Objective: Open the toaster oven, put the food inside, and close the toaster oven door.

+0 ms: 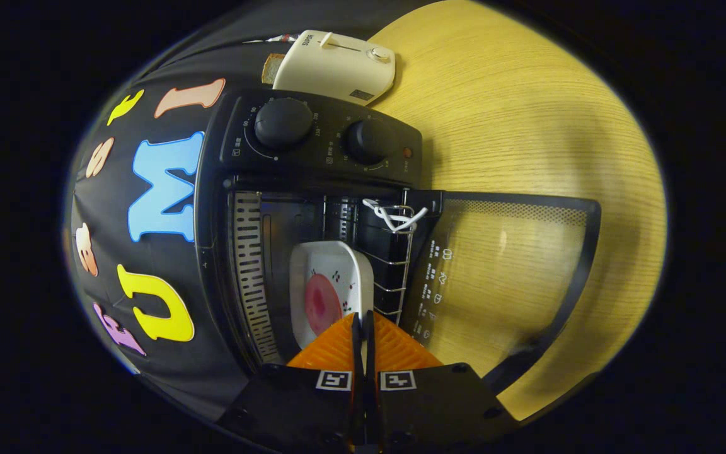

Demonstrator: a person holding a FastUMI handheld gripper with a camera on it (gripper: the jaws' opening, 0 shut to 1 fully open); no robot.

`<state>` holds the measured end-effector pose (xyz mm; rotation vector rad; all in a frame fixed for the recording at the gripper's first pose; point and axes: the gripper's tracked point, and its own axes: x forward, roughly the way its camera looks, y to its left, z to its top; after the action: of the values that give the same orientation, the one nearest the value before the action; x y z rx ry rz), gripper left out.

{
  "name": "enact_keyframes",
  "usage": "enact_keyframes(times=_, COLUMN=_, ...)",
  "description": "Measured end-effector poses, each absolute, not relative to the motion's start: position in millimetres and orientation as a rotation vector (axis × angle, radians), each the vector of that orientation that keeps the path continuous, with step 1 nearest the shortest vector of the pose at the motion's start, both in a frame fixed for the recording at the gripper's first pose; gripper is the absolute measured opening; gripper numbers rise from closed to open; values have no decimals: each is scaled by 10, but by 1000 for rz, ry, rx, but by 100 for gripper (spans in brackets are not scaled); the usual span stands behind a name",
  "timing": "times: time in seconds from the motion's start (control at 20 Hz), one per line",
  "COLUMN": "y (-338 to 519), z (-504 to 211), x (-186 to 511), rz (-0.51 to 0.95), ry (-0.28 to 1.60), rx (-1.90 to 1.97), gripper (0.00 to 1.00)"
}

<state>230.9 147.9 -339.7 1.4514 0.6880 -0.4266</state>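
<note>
While seemingly pinched on its rim, tongs (363,328) together, dish (330,290) just ahead inside oven (312,145).

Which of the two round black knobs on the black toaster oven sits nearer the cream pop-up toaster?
The larger round black knob, closer to the cream pop-up toaster and the booth's wall.

Gripper cam, rolled sideways, close on the toaster oven (312,189).
Looks along the fingers (331,353) into the open cavity; wooden table (527,126) beyond.
</note>
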Motion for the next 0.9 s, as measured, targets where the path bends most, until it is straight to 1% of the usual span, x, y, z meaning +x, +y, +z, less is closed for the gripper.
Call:
enact_keyframes(times=0.25, y=1491, z=-3426, x=2446, rz=-463, ry=655, rx=1452, gripper=2)
enact_keyframes(times=0.4, y=1534, z=-3420, x=2427, rz=-469, ry=658, rx=1452, gripper=5)
enact_keyframes(times=0.55, y=1671, z=-3315, x=2415, rz=-412, ry=655, rx=1489, gripper=10)
enact_keyframes(times=0.6, y=1761, z=-3235, x=2375, rz=-374, ry=657, rx=1486, gripper=22)
enact_keyframes(times=0.75, y=1933, z=-3183, x=2142, rz=-275, ry=721, rx=1356, gripper=80)
enact_keyframes(times=0.9, y=2018, z=-3105, x=1906, rz=-193, ry=763, rx=1235, gripper=98)
